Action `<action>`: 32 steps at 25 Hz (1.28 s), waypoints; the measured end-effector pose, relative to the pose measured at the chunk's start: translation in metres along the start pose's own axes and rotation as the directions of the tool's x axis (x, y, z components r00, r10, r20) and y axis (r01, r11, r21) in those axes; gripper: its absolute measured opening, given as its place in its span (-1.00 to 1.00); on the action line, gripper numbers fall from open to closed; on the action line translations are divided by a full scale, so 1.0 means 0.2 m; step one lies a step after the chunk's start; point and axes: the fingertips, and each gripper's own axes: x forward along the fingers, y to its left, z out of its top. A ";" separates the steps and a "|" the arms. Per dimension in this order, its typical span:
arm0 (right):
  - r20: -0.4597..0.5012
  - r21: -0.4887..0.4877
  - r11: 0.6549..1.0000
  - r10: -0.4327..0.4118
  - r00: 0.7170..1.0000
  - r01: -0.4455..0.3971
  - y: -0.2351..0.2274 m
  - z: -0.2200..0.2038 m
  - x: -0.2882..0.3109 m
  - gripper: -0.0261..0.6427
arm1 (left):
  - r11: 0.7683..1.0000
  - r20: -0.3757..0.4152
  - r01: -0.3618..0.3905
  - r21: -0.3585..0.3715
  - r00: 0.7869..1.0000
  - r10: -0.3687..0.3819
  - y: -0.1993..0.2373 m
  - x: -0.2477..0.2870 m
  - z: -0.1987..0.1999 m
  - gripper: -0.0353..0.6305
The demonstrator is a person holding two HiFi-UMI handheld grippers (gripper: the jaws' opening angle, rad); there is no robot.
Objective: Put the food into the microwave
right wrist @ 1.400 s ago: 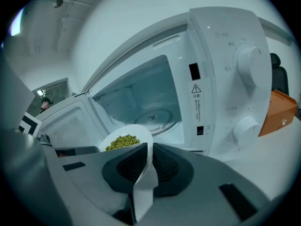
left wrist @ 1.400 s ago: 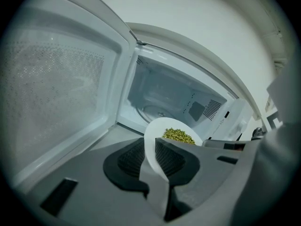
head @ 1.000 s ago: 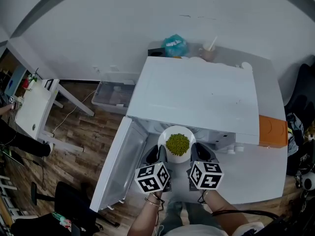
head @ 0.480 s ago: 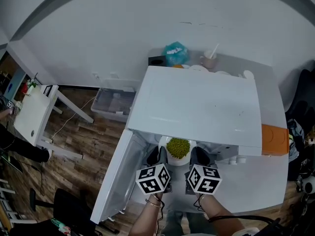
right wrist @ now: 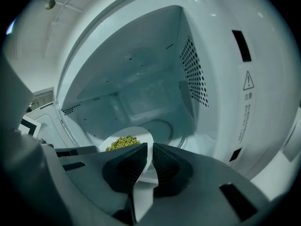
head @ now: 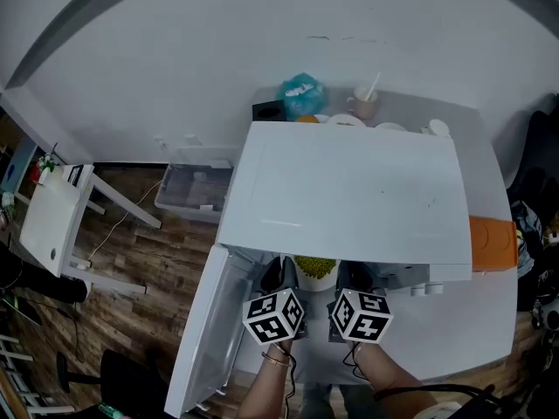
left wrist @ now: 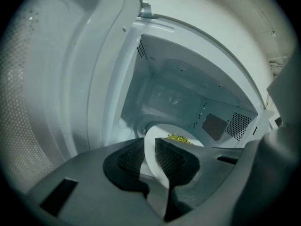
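A white plate [head: 316, 274] heaped with green peas [head: 315, 264] is half under the front edge of the white microwave [head: 349, 190], passing into its open cavity [right wrist: 141, 98]. My left gripper [head: 281, 279] is shut on the plate's left rim [left wrist: 151, 160]. On the right rim [right wrist: 143, 166] my right gripper [head: 349, 281] is shut too. The peas [right wrist: 123, 142] lie just past the jaws, above the round turntable [right wrist: 162, 128]. In the left gripper view the peas [left wrist: 178, 138] show beyond the plate's edge.
The microwave door [head: 208, 334] hangs open to the left. Behind the microwave stand a teal bag [head: 302, 93], a cup [head: 362, 105] and bowls. An orange box [head: 489, 244] lies at the right. A grey bin [head: 194, 190] and a white side table [head: 54, 218] stand on the wooden floor.
Both grippers have carried the plate forward, from in front of the microwave's opening to partly inside the cavity. Most of the plate is now hidden under the microwave's top in the head view.
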 end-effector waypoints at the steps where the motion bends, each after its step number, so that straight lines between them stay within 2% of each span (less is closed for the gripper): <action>1: 0.004 0.001 1.000 -0.003 1.000 0.003 0.00 0.01 0.01 -0.80 | 1.000 0.003 0.000 0.006 1.000 0.000 0.00 0.01 0.01 -0.67; 9: 0.022 -0.002 0.999 -0.052 0.998 0.052 -0.02 0.02 0.08 -0.80 | 0.998 0.008 -0.006 0.060 1.000 0.006 0.00 0.11 0.04 -0.67; 23: 0.012 -0.018 0.995 -0.093 0.996 0.093 -0.05 0.01 0.15 -0.80 | 0.997 -0.020 -0.008 0.074 1.000 0.009 0.00 0.19 0.01 -0.67; 32: 0.028 -0.027 0.993 -0.114 0.993 0.114 -0.06 0.02 0.16 -0.80 | 0.997 0.008 -0.010 0.075 1.000 0.010 0.00 0.20 0.02 -0.67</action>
